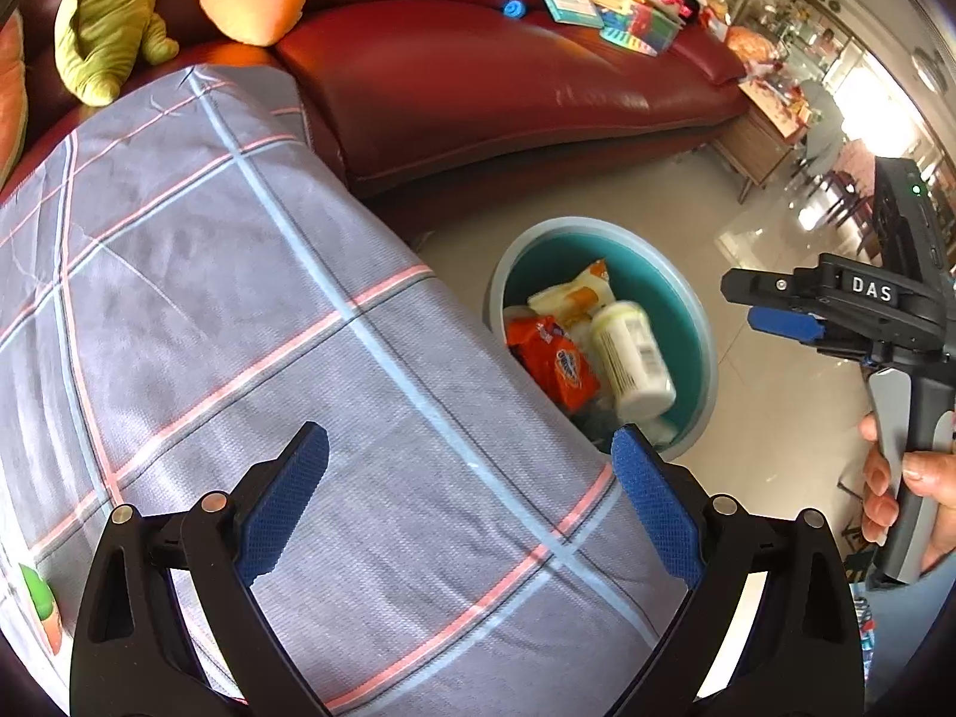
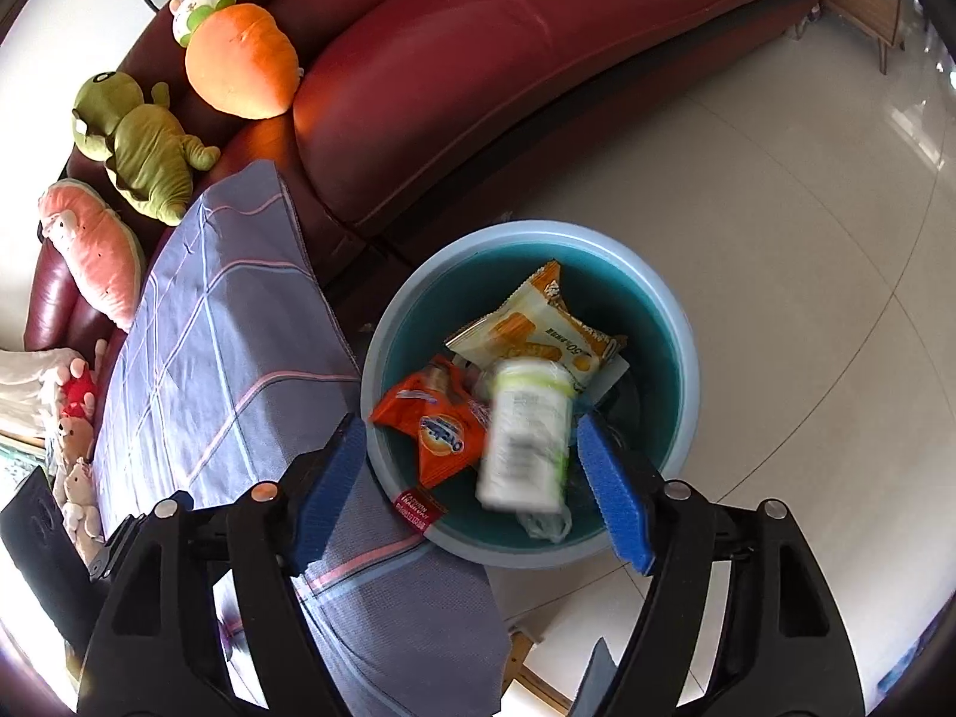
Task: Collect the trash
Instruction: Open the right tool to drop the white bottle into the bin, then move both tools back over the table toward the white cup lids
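Note:
A teal bin (image 2: 675, 346) with a pale blue rim stands on the floor beside the cloth-covered table; it also shows in the left wrist view (image 1: 687, 310). Inside lie an orange snack wrapper (image 2: 442, 430), a yellow-white biscuit pack (image 2: 538, 328) and other scraps. A white bottle (image 2: 526, 436) with a green-edged label is blurred, free of the fingers, over the bin; it also shows in the left wrist view (image 1: 633, 358). My right gripper (image 2: 472, 478) is open above the bin and shows in the left wrist view (image 1: 771, 310). My left gripper (image 1: 472, 508) is open and empty over the cloth.
A grey checked cloth (image 1: 239, 328) covers the table. A dark red leather sofa (image 2: 508, 60) stands behind, with plush toys (image 2: 143, 149), an orange cushion (image 2: 239, 66), and books and boxes (image 1: 597, 0). A wooden side table (image 1: 765, 137) stands on the pale tiled floor (image 2: 777, 209).

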Available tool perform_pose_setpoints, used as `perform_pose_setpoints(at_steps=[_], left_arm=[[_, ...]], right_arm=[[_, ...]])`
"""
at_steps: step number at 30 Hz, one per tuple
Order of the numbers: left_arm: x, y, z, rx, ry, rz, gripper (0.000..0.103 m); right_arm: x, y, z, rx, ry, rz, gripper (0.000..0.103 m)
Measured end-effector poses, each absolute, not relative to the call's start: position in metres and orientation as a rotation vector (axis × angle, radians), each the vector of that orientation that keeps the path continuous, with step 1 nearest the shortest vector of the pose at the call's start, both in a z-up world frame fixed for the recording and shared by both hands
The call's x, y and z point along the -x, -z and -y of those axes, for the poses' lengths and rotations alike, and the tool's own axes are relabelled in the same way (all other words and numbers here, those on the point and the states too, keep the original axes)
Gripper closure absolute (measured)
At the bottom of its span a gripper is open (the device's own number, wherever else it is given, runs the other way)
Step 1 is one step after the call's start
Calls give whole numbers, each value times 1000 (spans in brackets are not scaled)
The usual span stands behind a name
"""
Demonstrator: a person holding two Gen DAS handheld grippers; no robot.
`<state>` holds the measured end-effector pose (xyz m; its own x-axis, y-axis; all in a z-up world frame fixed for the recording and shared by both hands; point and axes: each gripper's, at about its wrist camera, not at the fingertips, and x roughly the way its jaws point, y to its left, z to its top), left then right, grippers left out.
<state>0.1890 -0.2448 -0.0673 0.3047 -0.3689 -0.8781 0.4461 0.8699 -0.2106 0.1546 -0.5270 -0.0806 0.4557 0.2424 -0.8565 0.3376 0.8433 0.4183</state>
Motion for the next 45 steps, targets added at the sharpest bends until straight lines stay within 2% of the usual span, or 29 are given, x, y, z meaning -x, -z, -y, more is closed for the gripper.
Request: perform_pose_setpoints(at_steps=[8, 10, 27, 37, 45], left_arm=[[-187, 67, 231, -47, 535, -1143, 7], [-185, 65, 227, -42, 535, -1141, 7], [-165, 47, 170, -1, 499, -1103, 7], [-142, 40, 105, 35, 430, -1076, 7], [-126, 45, 37, 65, 323, -1069, 6]], right_arm=[[-152, 76, 518, -583, 80, -1132, 24], [-151, 75, 515, -579, 84, -1136, 19], [-126, 48, 452, -486, 50, -1146, 18], [-114, 34, 394, -432, -13, -1149, 18], [-108, 42, 323, -376, -152, -1207, 18]])
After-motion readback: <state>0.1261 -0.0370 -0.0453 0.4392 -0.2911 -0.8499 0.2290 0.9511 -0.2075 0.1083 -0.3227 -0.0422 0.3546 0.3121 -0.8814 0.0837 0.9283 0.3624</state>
